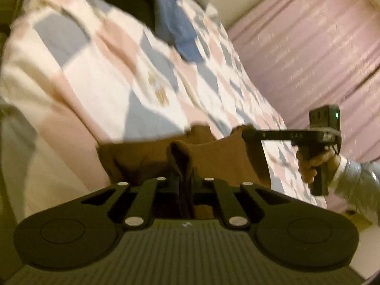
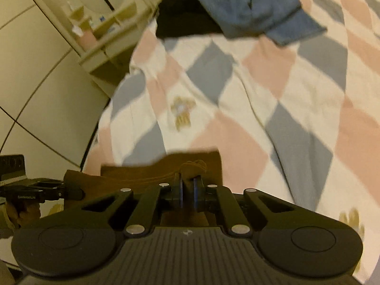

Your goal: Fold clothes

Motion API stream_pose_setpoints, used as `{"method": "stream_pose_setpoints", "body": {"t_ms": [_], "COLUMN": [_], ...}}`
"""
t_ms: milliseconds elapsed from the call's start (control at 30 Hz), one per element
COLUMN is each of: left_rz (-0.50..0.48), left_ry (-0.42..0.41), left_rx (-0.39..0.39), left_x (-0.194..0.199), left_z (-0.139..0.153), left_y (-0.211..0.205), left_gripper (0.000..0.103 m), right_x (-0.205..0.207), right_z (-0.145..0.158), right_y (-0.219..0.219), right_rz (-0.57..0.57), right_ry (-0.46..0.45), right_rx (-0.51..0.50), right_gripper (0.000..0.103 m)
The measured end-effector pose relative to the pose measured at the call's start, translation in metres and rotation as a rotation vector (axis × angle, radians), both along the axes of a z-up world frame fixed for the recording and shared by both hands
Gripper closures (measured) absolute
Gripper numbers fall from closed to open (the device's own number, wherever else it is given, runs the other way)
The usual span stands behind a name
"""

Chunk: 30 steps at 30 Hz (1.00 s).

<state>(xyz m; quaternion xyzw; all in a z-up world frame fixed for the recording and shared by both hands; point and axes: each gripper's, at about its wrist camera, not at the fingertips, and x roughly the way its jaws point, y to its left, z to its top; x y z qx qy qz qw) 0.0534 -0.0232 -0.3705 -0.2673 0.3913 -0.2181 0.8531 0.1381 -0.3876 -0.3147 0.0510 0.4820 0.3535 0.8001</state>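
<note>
A brown garment point(image 1: 220, 156) hangs stretched between both grippers above the bed. My left gripper point(image 1: 184, 178) is shut on a bunched fold of its edge. In the left wrist view my right gripper point(image 1: 245, 135) pinches the cloth's far corner, held by a person's hand point(image 1: 313, 163). From the right wrist view, my right gripper point(image 2: 187, 181) is shut on the brown garment point(image 2: 147, 173), with my left gripper point(image 2: 74, 191) gripping the opposite end at the left. A blue garment point(image 2: 249, 7) and a black garment point(image 2: 185, 19) lie further up the bed.
The bed carries a quilt point(image 2: 261, 90) with pink, grey and cream diamonds. A pink curtain point(image 1: 308, 54) hangs beyond the bed. A pale shelf unit point(image 2: 104, 33) with small items stands on the tiled floor point(image 2: 35, 83) beside the bed.
</note>
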Motion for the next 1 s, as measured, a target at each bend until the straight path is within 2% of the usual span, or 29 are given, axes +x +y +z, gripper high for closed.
{"method": "stream_pose_setpoints", "body": {"t_ms": [200, 367, 433, 467, 533, 567, 600, 667, 733, 767, 800, 867, 900, 933, 1000], "left_rz": [0.059, 0.059, 0.06, 0.063, 0.079, 0.087, 0.099, 0.132, 0.154, 0.14, 0.117, 0.026, -0.02, -0.056, -0.056], "left_ry": [0.023, 0.011, 0.027, 0.038, 0.051, 0.052, 0.039, 0.009, -0.032, -0.059, -0.086, -0.125, -0.142, -0.153, -0.117], "left_rx": [0.066, 0.085, 0.115, 0.136, 0.177, 0.206, 0.259, 0.369, 0.41, 0.396, 0.381, 0.39, 0.408, 0.428, 0.479], "left_x": [0.019, 0.029, 0.035, 0.038, 0.036, 0.036, 0.034, 0.031, 0.027, 0.025, 0.023, 0.02, 0.019, 0.019, 0.026], "left_z": [-0.013, -0.023, -0.034, -0.039, -0.035, -0.032, -0.024, -0.006, 0.011, 0.019, 0.026, 0.025, 0.021, 0.016, -0.007], "left_y": [0.007, 0.007, 0.005, 0.004, 0.007, 0.008, 0.008, 0.009, 0.009, 0.006, 0.0, -0.024, -0.037, -0.048, -0.058], "left_gripper": [0.098, 0.097, 0.093, 0.09, 0.086, 0.086, 0.084, 0.087, 0.091, 0.091, 0.091, 0.089, 0.086, 0.086, 0.086], "right_x": [0.018, 0.02, 0.022, 0.023, 0.026, 0.024, 0.022, 0.01, -0.011, -0.022, -0.028, -0.038, -0.043, -0.045, -0.041], "right_z": [-0.019, -0.042, -0.058, -0.065, -0.066, -0.059, -0.051, -0.03, -0.009, 0.001, -0.001, -0.012, -0.018, -0.027, -0.052], "right_y": [0.029, 0.03, 0.037, 0.04, 0.041, 0.037, 0.032, 0.021, 0.013, 0.008, 0.013, 0.028, 0.035, 0.043, 0.052], "right_rz": [-0.038, -0.111, -0.128, -0.141, -0.203, -0.249, -0.295, -0.383, -0.4, -0.403, -0.36, -0.248, -0.192, -0.162, -0.16], "right_ry": [-0.039, -0.02, 0.01, 0.035, 0.047, 0.02, -0.013, -0.112, -0.207, -0.253, -0.248, -0.211, -0.193, -0.189, -0.184], "right_rx": [-0.066, -0.106, -0.142, -0.15, -0.162, -0.178, -0.194, -0.218, -0.178, -0.154, -0.151, -0.155, -0.157, -0.193, -0.244], "right_gripper": [0.096, 0.096, 0.093, 0.089, 0.062, 0.043, 0.039, 0.039, 0.039, 0.046, 0.06, 0.075, 0.079, 0.079, 0.08]}}
